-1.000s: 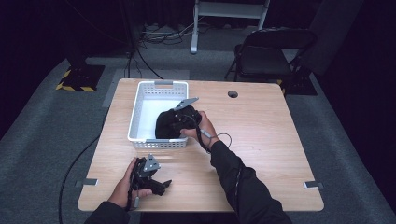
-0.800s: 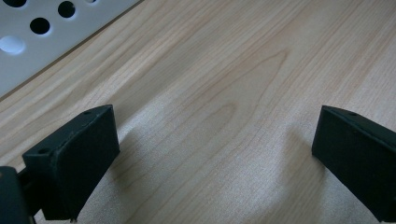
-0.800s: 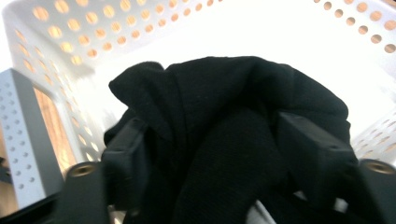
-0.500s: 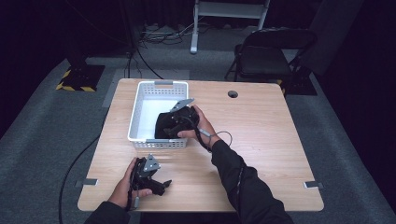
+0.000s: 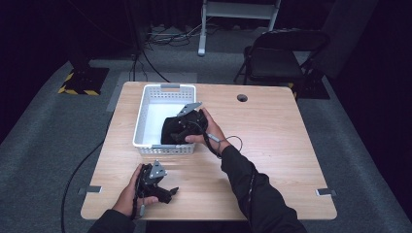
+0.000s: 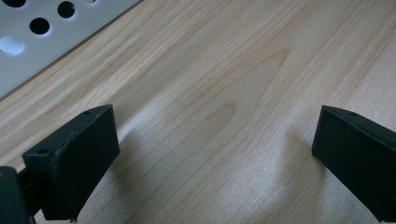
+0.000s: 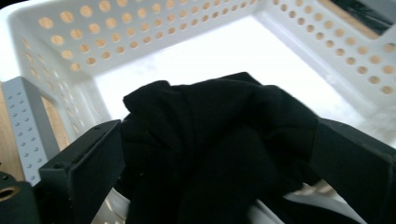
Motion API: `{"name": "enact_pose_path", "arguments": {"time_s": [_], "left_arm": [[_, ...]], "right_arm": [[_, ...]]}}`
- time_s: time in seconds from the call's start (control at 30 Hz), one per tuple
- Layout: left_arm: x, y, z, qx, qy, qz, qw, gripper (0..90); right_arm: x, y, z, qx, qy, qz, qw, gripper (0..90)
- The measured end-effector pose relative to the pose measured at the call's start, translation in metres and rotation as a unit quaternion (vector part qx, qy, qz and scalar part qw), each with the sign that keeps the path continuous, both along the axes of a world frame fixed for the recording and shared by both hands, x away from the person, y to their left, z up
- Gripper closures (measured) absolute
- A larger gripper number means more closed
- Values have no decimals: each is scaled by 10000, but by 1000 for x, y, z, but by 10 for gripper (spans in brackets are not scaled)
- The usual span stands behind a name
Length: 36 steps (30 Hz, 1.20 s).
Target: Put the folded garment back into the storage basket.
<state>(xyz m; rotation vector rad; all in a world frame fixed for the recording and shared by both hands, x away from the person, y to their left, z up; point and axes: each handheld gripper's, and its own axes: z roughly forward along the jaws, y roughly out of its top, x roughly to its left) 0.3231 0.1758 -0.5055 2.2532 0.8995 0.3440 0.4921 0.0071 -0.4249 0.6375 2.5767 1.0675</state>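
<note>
Black cloth (image 7: 219, 140), crumpled, in basket (image 7: 289, 42)

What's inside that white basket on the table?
A bundle of black cloth lies at the near end of the white basket, with the right claw open around it. The far end is bare white floor. Whatever lies under the cloth is covered.

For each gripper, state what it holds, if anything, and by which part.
The left gripper holds nothing, jaws apart over bare table. The right gripper's jaws flank the bunched black cloth in the white basket; a grip cannot be confirmed.
</note>
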Motion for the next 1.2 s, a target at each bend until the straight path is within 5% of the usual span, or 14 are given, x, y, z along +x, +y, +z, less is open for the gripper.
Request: {"name": "enact_pose_path", "arguments": {"time_s": [0.5, 0.87, 1.2], "left_arm": [[0, 0, 0, -4, 4, 7, 10000, 5], [0, 0, 0, 1, -1, 1, 10000, 5], [0, 0, 0, -4, 2, 1, 10000, 5]], "right_arm": [[-24, -41, 33, -2, -476, -16, 9989, 47], [-42, -74, 48, 204, -640, -55, 9977, 49], [-57, -90, 59, 140, -830, 17, 9964, 50]]}}
